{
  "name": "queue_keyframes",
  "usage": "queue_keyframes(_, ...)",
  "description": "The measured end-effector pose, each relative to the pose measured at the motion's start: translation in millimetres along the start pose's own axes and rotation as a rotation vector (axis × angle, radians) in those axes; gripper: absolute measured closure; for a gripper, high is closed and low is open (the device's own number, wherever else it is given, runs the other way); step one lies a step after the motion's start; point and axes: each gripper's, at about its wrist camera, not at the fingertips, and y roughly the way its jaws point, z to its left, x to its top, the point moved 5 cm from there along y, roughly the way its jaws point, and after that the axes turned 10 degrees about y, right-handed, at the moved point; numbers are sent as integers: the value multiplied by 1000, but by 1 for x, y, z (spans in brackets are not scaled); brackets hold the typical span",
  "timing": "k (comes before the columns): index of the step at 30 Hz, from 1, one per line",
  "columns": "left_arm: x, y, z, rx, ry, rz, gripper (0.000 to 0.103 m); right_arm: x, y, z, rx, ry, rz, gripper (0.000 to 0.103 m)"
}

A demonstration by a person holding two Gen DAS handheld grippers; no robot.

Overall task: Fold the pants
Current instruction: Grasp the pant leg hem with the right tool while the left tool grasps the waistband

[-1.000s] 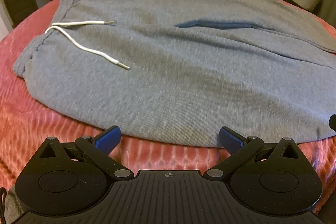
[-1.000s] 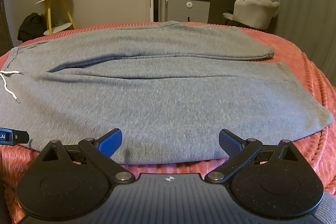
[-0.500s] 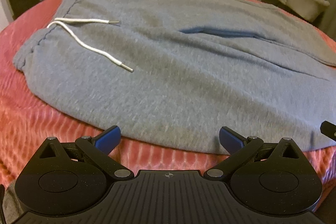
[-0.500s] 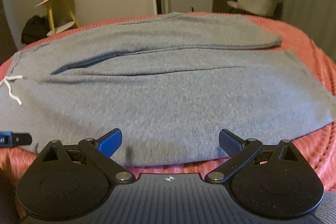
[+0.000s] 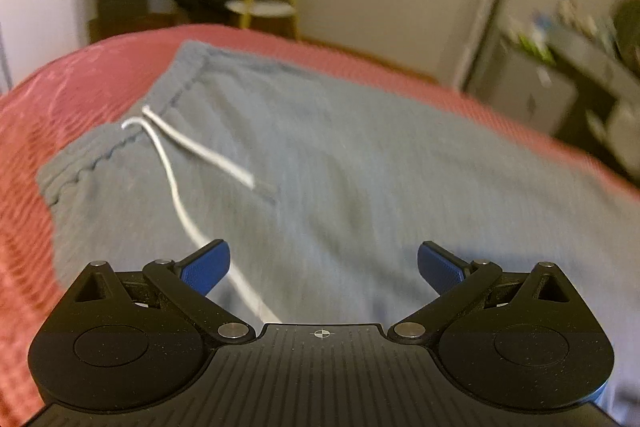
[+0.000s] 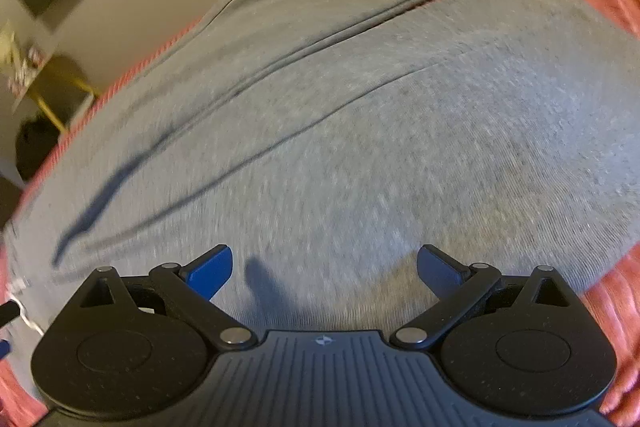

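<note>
Hovering with jaws spread wide and empty, the left gripper (image 5: 323,267) sits over the waistband end and the right gripper (image 6: 325,267) over the near leg of the grey jersey pants (image 6: 360,115), whose long axis runs crosswise on the red ribbed bedspread (image 5: 72,75).

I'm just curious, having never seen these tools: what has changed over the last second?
Both open grippers moved forward over the grey pants: the left gripper toward the waistband and white drawstring, the right gripper over the legs, tilting. Nothing was grasped. The pants stay flat on the red bedspread.
</note>
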Motion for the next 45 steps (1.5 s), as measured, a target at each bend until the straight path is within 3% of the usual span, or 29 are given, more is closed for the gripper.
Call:
queue_keyframes(2,4,24,12,70,-29,-31,0,14,7,9,-37,-52,133,4)
queue_keyframes(3,3,35,18,113,-22,-38,0,27,5,14,2,-46,151,4)
queue_keyframes(5,-4,56,31,188,3,-17,0,69,0,28,113,-5,104,4)
queue_keyframes(6,-5,64,37,215,-1,2,0,93,1,34,111,17,62,4)
queue_keyframes(10,-5,78,45,234,-6,-14,0,185,44,62,30,60,-44,7)
queue_keyframes(12,-10,80,44,247,23,-39,0,227,79,75,5,135,-56,20)
queue_keyframes(13,-11,82,42,256,36,-45,0,244,95,80,-7,179,-65,21)
queue_keyframes(18,-16,90,39,253,37,-68,0,298,154,96,-105,337,-129,21)
queue_keyframes(22,-19,92,42,237,2,-93,0,316,184,108,-233,301,-155,22)
queue_keyframes(23,-19,92,42,239,5,-96,0,315,187,111,-278,256,-172,28)
queue_keyframes(25,-19,93,40,243,6,-96,0,315,190,114,-344,193,-205,52)
queue_keyframes(27,-19,92,41,241,6,-90,0,313,181,111,-312,156,-231,91)
queue_keyframes(28,-20,92,41,237,3,-85,0,311,173,108,-268,159,-234,97)
queue_keyframes(33,-20,89,47,204,-34,-81,0,271,86,76,-14,204,-367,98)
queue_keyframes(36,-20,84,48,190,-49,-80,0,210,25,33,103,267,-438,98)
queue_keyframes(40,-17,80,52,138,-73,-64,0,124,-1,-36,105,396,-456,98)
queue_keyframes(43,-11,71,57,41,-139,-55,1,100,20,-69,71,450,-370,93)
queue_keyframes(45,-2,65,57,-38,-185,-37,9,105,24,-74,86,437,-344,91)
